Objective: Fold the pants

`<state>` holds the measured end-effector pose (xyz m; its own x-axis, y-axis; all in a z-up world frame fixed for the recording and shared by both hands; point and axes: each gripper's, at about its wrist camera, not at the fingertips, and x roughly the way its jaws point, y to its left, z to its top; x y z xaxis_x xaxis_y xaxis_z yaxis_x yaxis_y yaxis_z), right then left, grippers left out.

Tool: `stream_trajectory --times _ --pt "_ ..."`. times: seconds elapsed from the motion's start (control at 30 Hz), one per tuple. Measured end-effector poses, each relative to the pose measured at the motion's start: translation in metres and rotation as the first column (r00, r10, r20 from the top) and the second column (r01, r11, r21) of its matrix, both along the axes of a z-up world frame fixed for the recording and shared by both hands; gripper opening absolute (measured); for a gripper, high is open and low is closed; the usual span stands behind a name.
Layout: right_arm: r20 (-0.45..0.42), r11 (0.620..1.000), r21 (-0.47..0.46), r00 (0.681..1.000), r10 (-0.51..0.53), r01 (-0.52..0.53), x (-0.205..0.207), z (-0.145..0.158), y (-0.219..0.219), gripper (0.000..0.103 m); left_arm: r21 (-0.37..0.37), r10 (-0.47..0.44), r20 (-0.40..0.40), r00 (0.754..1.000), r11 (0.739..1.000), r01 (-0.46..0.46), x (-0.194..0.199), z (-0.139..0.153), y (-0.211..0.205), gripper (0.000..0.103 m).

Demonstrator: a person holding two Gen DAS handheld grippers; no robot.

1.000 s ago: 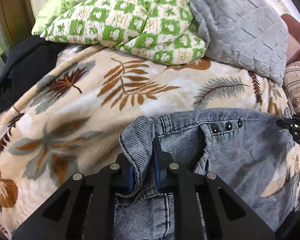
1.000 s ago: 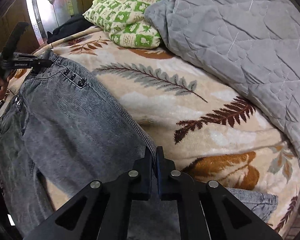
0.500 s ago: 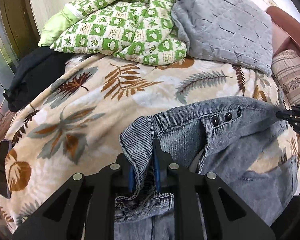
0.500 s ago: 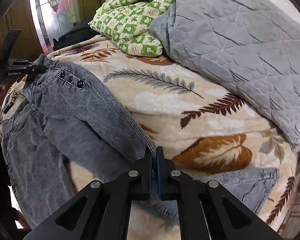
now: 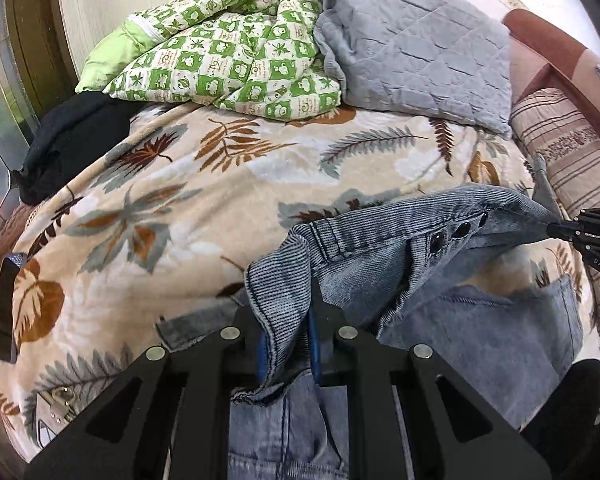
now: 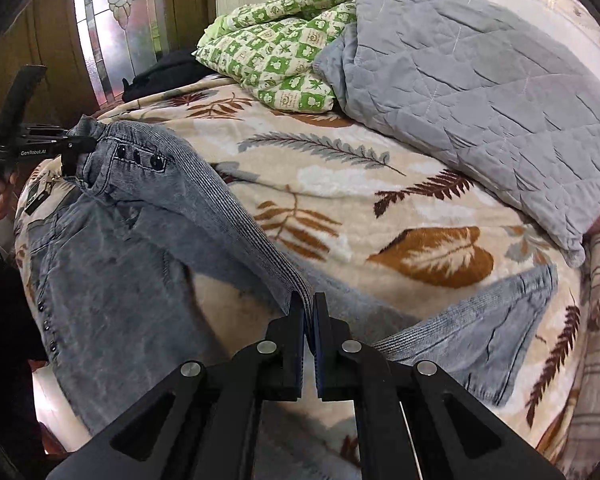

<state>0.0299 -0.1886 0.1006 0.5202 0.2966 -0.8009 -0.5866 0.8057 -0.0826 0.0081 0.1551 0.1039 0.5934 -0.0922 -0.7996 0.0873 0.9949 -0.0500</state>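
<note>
Open blanket ahead, bedding piled at the back

The leaf-print blanket lies bare mid-bed; green quilt, grey quilt and black garment block the far edge.

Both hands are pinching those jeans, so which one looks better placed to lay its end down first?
Probably the right gripper: its pinch on the jeans sits low near the blanket. The left gripper holds the bunched waistband.

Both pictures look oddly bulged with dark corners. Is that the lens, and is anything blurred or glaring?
Left wrist view: fisheye lens curves the leaf-print blanket into a dome, corners black; the jeans are sharp, with bright washout at the top right edge. Right wrist view: same bulge and dark rim; glare on the glass door panel; the grey quilt is evenly lit, and denim near the bottom edge is soft.
</note>
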Motion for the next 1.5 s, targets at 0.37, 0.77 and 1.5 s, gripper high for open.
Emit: stream_trajectory --times 0.37,0.77,1.5 --pt "0.027 1.0 0.024 1.0 -0.005 0.005 -0.07 0.005 -0.003 0.003 -0.019 -0.043 0.016 0.999 0.999 0.043 -0.06 -0.002 0.004 0.013" --pt "0.008 0.999 0.036 1.0 0.003 -0.004 -0.138 -0.014 0.001 0.003 0.017 -0.097 0.001 0.995 0.995 0.097 -0.117 -0.015 0.009 0.013" --pt "-0.135 0.999 -0.037 0.99 -0.031 0.026 -0.19 -0.098 0.006 0.012 0.101 -0.181 -0.13 0.975 0.976 0.195 -0.159 -0.072 0.006 0.033"
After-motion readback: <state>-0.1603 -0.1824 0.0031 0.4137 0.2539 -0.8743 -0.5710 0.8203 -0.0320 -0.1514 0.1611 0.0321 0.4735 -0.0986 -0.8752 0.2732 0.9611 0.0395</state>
